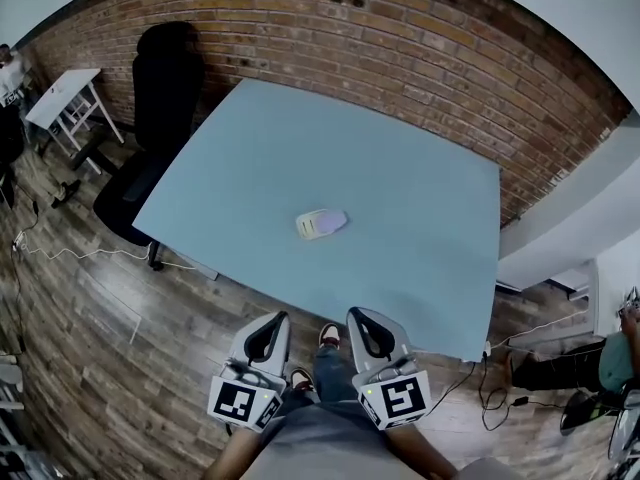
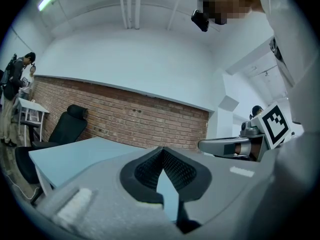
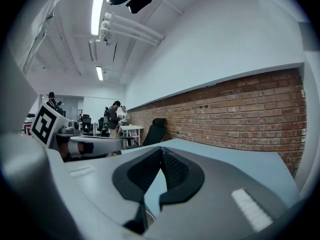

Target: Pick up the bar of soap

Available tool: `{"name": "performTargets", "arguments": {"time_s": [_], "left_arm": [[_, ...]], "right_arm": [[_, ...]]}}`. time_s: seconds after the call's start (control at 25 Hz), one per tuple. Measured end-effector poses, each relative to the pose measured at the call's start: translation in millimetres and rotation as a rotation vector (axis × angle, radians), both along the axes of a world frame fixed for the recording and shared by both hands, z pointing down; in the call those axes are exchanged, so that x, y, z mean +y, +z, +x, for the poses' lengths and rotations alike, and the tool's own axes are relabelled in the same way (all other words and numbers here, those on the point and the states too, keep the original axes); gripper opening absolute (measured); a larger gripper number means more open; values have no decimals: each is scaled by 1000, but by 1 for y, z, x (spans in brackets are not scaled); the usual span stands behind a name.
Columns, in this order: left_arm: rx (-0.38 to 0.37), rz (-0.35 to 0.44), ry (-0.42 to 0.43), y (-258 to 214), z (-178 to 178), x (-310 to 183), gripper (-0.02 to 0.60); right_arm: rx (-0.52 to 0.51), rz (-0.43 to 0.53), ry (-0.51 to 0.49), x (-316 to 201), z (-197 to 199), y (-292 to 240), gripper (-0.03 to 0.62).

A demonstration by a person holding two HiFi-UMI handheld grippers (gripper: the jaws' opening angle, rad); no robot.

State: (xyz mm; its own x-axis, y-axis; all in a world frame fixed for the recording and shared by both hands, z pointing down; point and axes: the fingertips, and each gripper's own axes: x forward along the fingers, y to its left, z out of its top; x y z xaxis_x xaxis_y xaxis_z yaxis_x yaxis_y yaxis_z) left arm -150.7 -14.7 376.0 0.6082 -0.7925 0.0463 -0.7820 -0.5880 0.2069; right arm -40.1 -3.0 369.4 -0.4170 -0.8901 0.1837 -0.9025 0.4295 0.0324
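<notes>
- Down by the person's lap, short of the worktop's (image 1: 300, 138) near edge, the left gripper (image 1: 274, 322) and the right gripper (image 1: 359, 318) hung side by side over the wooden floor (image 1: 110, 368), both pointing forward toward the worktop.
- In the left gripper view, the dark ribbed pads met at their tips with nothing caught between them, so that gripper was pressed together and empty.
- In the right gripper view, the pads likewise touched at the tips, and this gripper too was pressed together and held nothing.
- Neither gripper view showed the soap. Each looked level across the pale blue surface toward the brick wall (image 1: 380, 38).
- The bar of soap (image 1: 321, 224) lay alone near the middle of the worktop, straight ahead of the gap between the two grippers and well apart from both.
- Its long axis ran roughly left to right as the person faced it, tilted a little, so its narrow width lay along the line of approach.
- It sat slightly nearer the right gripper's side, though by so little that either could have served.
- The coming move, as I judged it, called for a reach forward and down, with the jaws spread first and set across the bar's short width.
- A black office chair (image 1: 150, 118) stood off the worktop's far left corner, clear of that path.
</notes>
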Motion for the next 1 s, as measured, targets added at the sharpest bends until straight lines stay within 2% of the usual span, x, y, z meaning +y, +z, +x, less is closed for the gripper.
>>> {"name": "performTargets", "arguments": {"time_s": [0.48,1.0], "left_arm": [[-15,-51,-1,22,31,-78,3],[-70,-129,-12,59,79,-154,3]], "right_arm": [[-10,-22,-26,-83,24,13,5],[-5,-109,-93,-159,63,57,5]]}}
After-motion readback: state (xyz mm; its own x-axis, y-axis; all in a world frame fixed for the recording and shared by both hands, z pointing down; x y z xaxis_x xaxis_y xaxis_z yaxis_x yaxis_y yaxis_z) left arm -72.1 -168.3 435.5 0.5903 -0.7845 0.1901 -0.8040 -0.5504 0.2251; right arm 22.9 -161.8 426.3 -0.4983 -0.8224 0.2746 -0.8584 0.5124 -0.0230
